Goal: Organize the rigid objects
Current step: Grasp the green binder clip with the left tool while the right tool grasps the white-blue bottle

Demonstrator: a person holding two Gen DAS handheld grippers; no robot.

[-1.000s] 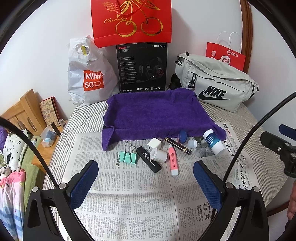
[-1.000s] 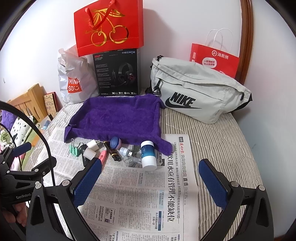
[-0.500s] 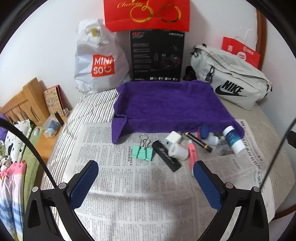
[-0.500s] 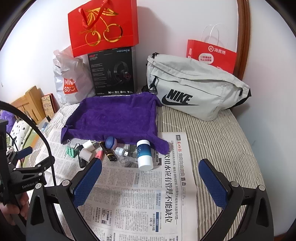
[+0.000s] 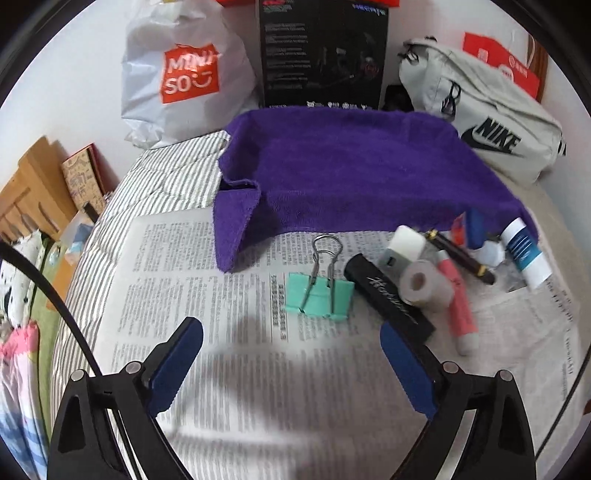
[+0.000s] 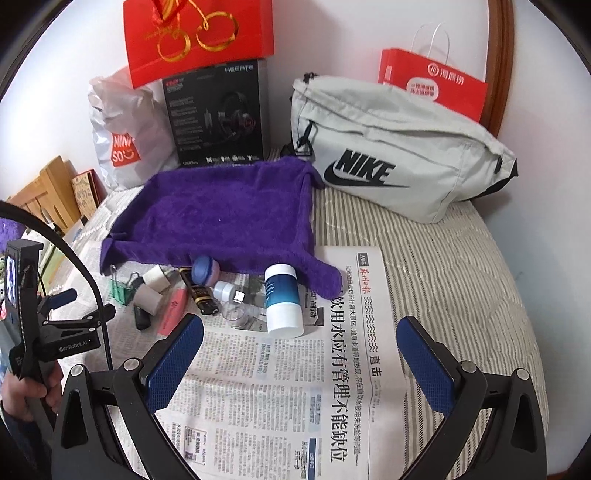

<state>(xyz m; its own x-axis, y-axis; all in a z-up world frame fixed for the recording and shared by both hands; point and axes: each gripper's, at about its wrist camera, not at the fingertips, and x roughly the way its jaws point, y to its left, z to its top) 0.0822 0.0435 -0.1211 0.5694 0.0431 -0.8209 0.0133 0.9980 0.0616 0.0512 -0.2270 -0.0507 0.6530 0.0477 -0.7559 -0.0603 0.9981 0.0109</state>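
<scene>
Small objects lie on newspaper in front of a purple towel. In the left wrist view: a mint binder clip, a black case, a white tape roll, a pink highlighter, a white charger, a dark pen and a blue-and-white bottle. My left gripper is open, just short of the clip. My right gripper is open and empty, in front of the bottle. The left gripper also shows in the right wrist view.
Behind the towel stand a Miniso bag, a black headset box, a grey Nike bag and red paper bags. A wooden rack is off the left edge. A striped cover lies right.
My left gripper has moved forward and down toward the binder clip, which now looms large. My right gripper has shifted slightly closer to the bottle.
</scene>
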